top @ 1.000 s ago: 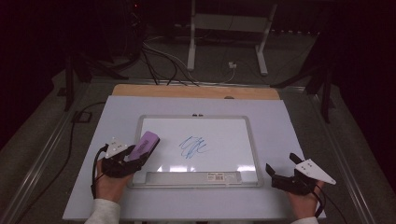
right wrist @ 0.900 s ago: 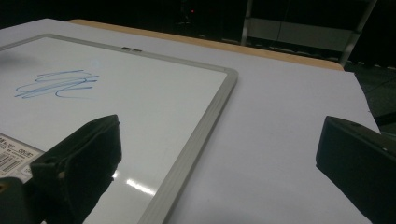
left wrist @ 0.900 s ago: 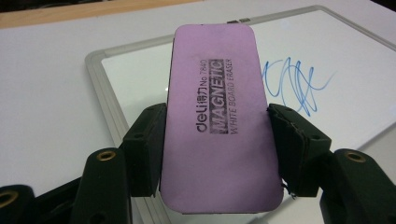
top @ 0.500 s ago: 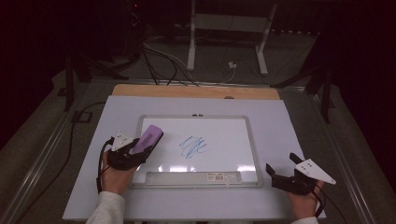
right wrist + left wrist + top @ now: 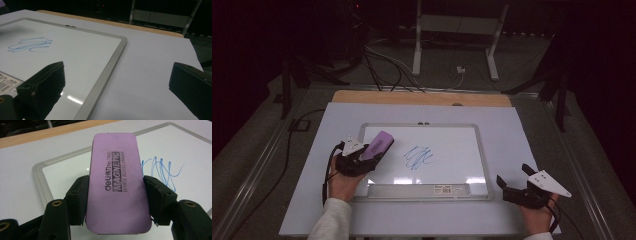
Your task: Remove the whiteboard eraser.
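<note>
A whiteboard [image 5: 472, 135] with a grey frame lies flat on the white table, with a blue scribble [image 5: 417, 156] near its middle. My left gripper [image 5: 371, 152] is shut on a purple magnetic whiteboard eraser [image 5: 377, 145], held over the board's left part, left of the scribble. In the left gripper view the eraser [image 5: 116, 185] sits between both black jaws, its printed face up, with the scribble [image 5: 162, 171] just beyond to the right. My right gripper [image 5: 512, 182] rests open near the board's lower right corner, nothing between its jaws [image 5: 117, 87].
The table's wooden far edge [image 5: 422, 97] lies beyond the board. Cables and a metal stand [image 5: 452, 30] are on the dark floor behind. A barcode label [image 5: 447, 189] sits on the board's lower frame. A black cable trails from the left gripper.
My left gripper has carried the eraser rightward and a little farther onto the board, closer to the scribble. The right gripper has stayed put.
</note>
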{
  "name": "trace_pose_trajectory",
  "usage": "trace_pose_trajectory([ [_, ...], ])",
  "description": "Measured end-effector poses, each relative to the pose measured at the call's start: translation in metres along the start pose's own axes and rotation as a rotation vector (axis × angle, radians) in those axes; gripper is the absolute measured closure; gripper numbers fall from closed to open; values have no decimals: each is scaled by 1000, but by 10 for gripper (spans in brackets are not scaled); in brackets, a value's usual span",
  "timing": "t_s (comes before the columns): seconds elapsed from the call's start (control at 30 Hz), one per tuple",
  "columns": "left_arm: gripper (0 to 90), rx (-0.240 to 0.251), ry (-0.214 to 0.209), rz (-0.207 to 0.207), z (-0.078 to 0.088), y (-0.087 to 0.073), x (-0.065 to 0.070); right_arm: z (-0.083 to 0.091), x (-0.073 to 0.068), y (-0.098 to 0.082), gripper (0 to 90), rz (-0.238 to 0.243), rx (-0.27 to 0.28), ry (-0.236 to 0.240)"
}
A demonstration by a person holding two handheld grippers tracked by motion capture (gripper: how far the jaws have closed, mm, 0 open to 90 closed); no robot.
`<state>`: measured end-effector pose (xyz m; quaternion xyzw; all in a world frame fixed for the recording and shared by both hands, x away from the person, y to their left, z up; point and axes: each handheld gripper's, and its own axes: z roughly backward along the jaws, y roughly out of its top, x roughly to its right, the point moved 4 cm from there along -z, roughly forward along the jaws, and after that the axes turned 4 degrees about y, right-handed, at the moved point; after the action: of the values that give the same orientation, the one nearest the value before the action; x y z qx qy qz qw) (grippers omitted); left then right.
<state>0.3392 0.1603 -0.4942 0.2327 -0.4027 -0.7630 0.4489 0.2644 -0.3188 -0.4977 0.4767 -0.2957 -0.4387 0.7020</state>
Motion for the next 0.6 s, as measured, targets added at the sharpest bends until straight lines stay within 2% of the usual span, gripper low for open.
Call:
trace_pose_trajectory([
  [0.3,415,-36,-17,-34,-16,-1,6,0,0,0,8,3,0,2],
  [0.6,415,-73,-42,-44,-33,-4,17,0,0,0,8,3,0,1],
])
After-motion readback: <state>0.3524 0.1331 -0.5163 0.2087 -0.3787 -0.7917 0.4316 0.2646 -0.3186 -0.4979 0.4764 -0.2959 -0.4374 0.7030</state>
